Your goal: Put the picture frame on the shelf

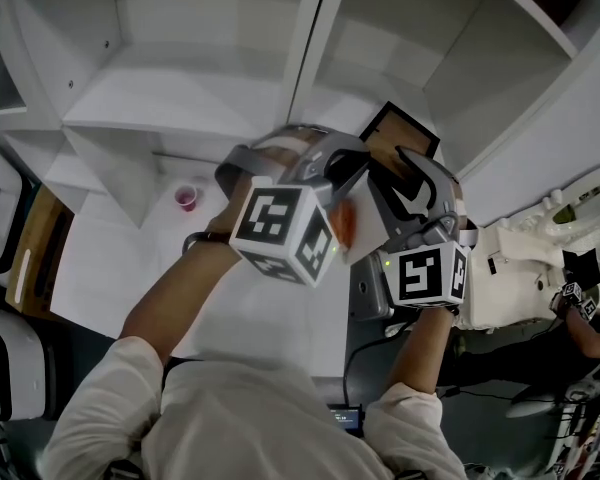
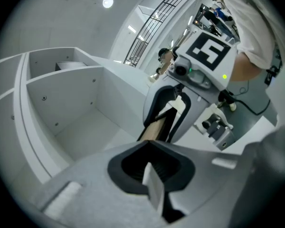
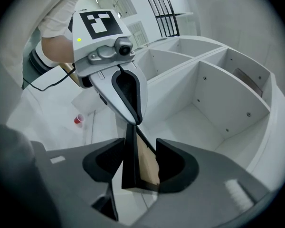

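Two grippers meet at one object. The right gripper (image 3: 140, 144) clamps the picture frame (image 3: 145, 167) between its pads. The dark rim lies against one pad and the brown backing against the other, so the frame hangs off any surface. The left gripper (image 2: 147, 144) has its jaws fully together, with their tips at the frame's opposite edge. We cannot tell whether they pinch that edge or merely rest on it. We judge that this pose steadies the frame against swinging. We see the frame held roughly upright in front of the white shelf (image 3: 213, 89), facing an open compartment. This attitude, we judge, suits sliding it in standing. Further out, a small red cup (image 1: 186, 198) stands on the white table (image 1: 120, 268), well apart from both grippers. The frame is not yet on the shelf.
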Demonstrator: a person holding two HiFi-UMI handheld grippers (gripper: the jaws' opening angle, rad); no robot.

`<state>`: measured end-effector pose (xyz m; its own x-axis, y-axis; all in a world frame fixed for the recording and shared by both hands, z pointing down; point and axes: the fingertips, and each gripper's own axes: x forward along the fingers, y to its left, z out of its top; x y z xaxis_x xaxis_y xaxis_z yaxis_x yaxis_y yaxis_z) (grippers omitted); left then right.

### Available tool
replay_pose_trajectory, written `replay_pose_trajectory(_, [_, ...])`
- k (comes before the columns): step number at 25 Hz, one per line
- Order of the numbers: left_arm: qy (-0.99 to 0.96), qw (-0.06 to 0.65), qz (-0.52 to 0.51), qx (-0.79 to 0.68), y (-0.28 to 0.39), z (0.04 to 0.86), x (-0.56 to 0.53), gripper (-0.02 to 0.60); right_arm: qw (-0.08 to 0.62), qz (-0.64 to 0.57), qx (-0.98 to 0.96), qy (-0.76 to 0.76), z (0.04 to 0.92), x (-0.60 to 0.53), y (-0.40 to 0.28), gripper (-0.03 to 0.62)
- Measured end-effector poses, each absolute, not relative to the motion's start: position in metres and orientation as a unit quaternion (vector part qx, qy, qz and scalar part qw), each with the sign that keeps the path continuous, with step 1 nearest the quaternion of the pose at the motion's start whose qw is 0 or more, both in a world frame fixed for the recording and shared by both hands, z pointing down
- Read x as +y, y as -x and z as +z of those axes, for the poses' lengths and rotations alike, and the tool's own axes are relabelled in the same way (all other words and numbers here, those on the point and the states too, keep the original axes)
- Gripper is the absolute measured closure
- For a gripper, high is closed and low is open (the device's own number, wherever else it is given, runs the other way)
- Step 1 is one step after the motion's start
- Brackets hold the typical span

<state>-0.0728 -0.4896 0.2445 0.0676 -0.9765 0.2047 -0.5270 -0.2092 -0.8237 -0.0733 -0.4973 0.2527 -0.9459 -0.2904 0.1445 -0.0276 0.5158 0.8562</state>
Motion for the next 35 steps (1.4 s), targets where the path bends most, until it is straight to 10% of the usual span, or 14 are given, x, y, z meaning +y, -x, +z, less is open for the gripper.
replay_pose_trajectory(35, [0.692, 0.245, -0.318, 0.6, 0.076, 0.251, -0.452, 0.546, 0.164, -0.476, -0.851, -0.147, 0.263, -0.509, 0.023, 0.488])
